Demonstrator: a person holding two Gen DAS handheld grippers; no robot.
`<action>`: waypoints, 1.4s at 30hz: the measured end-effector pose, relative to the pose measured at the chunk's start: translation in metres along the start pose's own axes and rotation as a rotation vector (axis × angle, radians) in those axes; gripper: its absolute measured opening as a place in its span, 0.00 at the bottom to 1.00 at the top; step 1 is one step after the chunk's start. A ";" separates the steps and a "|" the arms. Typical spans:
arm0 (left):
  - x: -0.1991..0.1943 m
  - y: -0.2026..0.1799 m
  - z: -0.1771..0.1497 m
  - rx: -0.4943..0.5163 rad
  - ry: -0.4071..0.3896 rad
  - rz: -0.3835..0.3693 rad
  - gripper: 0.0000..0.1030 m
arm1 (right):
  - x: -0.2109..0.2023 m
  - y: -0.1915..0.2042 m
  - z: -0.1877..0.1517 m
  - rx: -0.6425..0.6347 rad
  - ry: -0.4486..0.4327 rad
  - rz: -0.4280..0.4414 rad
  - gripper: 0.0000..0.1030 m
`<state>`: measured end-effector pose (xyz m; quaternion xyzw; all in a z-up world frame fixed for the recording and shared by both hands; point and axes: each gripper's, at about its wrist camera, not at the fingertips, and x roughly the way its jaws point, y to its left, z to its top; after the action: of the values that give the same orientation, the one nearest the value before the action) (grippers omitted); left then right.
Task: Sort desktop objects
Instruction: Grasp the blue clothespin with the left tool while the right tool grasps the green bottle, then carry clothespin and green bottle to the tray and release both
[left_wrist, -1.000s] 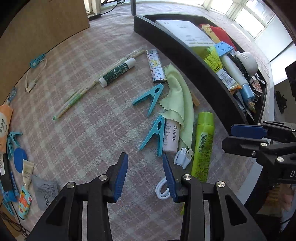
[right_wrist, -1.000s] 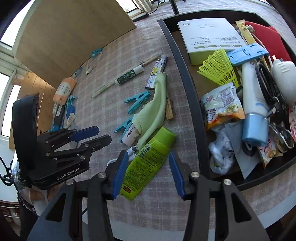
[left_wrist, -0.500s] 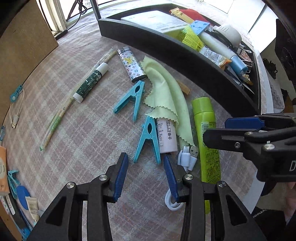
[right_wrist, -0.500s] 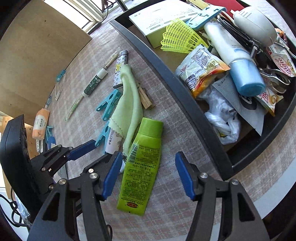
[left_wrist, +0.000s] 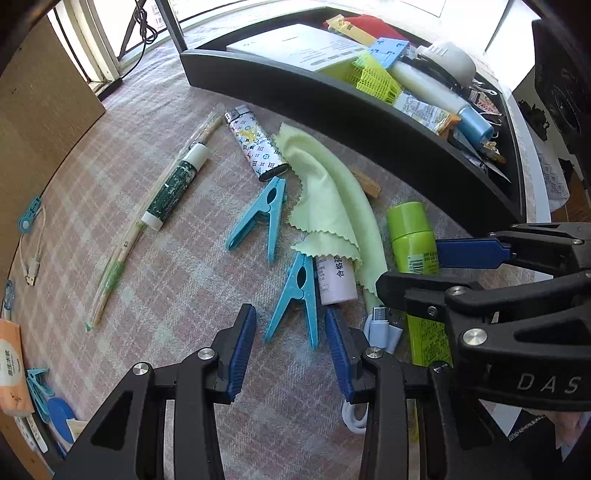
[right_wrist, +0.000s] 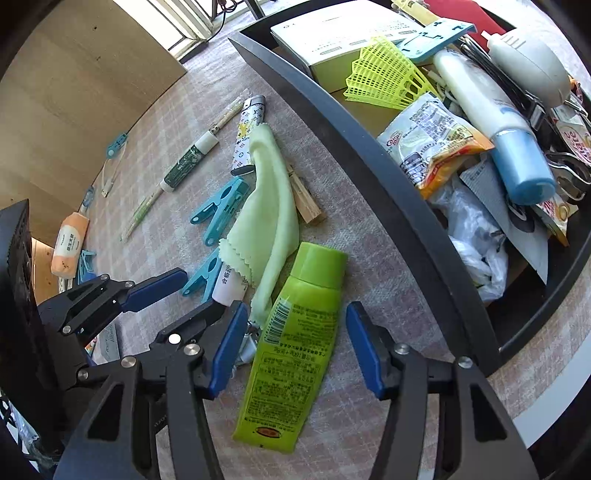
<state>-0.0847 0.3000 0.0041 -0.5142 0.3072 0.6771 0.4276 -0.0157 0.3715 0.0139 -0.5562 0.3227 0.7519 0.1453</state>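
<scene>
Over the last second I had brought my right hand-held gripper (right_wrist: 293, 345) down around the green tube (right_wrist: 295, 343), its wide-open pads straddling it but holding nothing. My left hand-held gripper (left_wrist: 290, 349), open and empty, had closed in on the near blue clothespin (left_wrist: 297, 295) on the tabletop (left_wrist: 177, 280); both looked ready to grasp.

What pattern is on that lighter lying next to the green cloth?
The lighter is white with a dark blue monogram print and a yellow mark; the left wrist view shows it best.
</scene>
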 end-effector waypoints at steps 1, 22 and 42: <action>0.001 -0.001 0.002 0.008 0.000 0.003 0.33 | 0.000 0.001 0.002 0.003 -0.009 -0.001 0.49; -0.029 0.005 -0.016 -0.105 -0.068 -0.008 0.23 | -0.013 -0.001 -0.003 0.002 -0.035 0.066 0.36; -0.103 -0.039 0.040 -0.128 -0.244 0.008 0.23 | -0.146 -0.034 0.017 -0.119 -0.283 0.180 0.34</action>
<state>-0.0565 0.3247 0.1152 -0.4529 0.2108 0.7546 0.4254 0.0406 0.4288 0.1412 -0.4214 0.3027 0.8503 0.0882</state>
